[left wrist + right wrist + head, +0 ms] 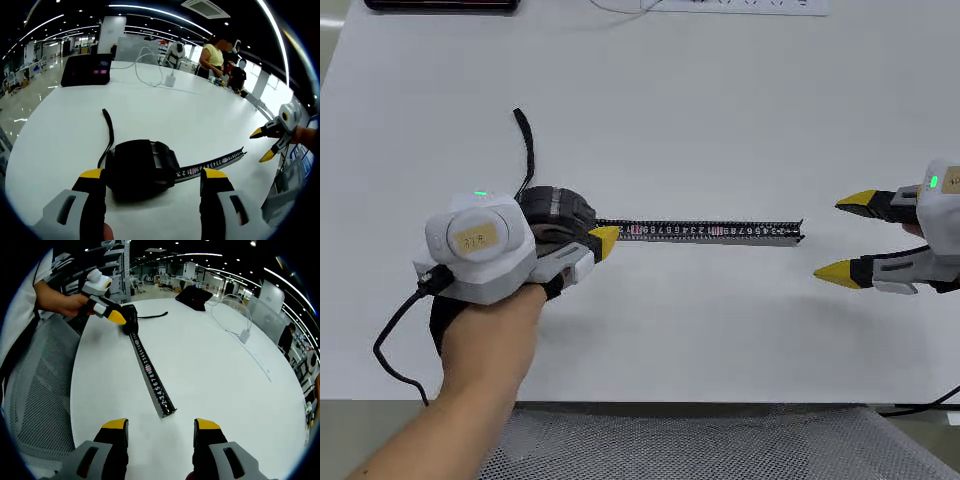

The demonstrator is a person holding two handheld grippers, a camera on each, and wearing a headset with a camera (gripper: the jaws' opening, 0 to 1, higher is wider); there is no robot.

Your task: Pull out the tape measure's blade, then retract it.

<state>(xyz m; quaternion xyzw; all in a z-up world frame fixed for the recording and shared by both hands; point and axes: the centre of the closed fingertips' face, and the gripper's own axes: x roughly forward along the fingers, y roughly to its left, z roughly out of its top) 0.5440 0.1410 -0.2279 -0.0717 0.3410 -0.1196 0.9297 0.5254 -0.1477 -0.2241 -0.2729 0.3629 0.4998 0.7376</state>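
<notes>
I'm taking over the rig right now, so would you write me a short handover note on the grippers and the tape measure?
Left gripper: jaws straddle the tape measure case; I cannot tell whether they clamp it.
Right gripper: open, empty, just off the free end of the blade, not touching it.
Blade: pulled out of the case, lying flat on the white table.
Done: the pull-out.
Left: retract the blade into the case.
</notes>
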